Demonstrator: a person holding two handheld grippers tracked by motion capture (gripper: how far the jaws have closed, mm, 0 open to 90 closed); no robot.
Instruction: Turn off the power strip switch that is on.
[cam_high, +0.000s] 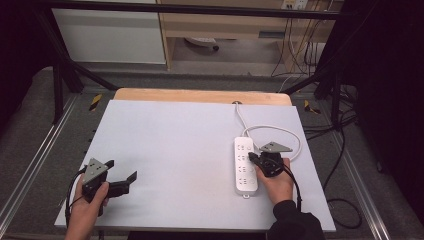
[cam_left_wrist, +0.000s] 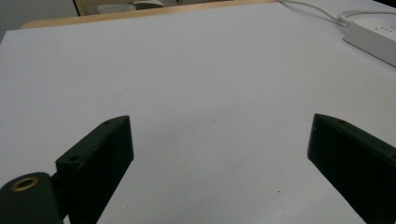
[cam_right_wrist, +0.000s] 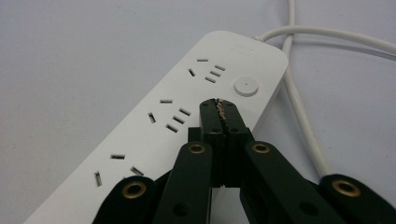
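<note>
While the right claw (cam_high: 254, 159) stands over the white power strip (cam_high: 245, 165), its two black jaws are pressed together with nothing between them; in the right gripper view the closed tips (cam_right_wrist: 219, 111) sit above the strip's top face, just beside the round button (cam_right_wrist: 246, 86) and close to the second group of socket slots; whether the tips touch the plastic I cannot tell. The power strip lies flat on the right part of the bench (cam_high: 175, 150), its long side running away from the person, and its white cable (cam_high: 280, 131) leaves the far end, makes a loop to the right of the strip and goes to the back edge of the bench; in the right gripper view the same cable (cam_right_wrist: 299, 107) passes along the right side of the strip (cam_right_wrist: 154, 130). The right hand (cam_high: 276, 182) holds its gripper from the near side, with a dark sleeve (cam_high: 295, 222) behind it.

The left claw (cam_high: 122, 182) is at the near left corner of the bench, well apart from the strip; its jaws are wide and hold nothing; in the left gripper view they stand far from each other over the bare pale surface (cam_left_wrist: 196, 84), and a corner of the strip (cam_left_wrist: 373, 39) shows at the upper right. The left hand (cam_high: 89, 207) grips this tool from below.
</note>
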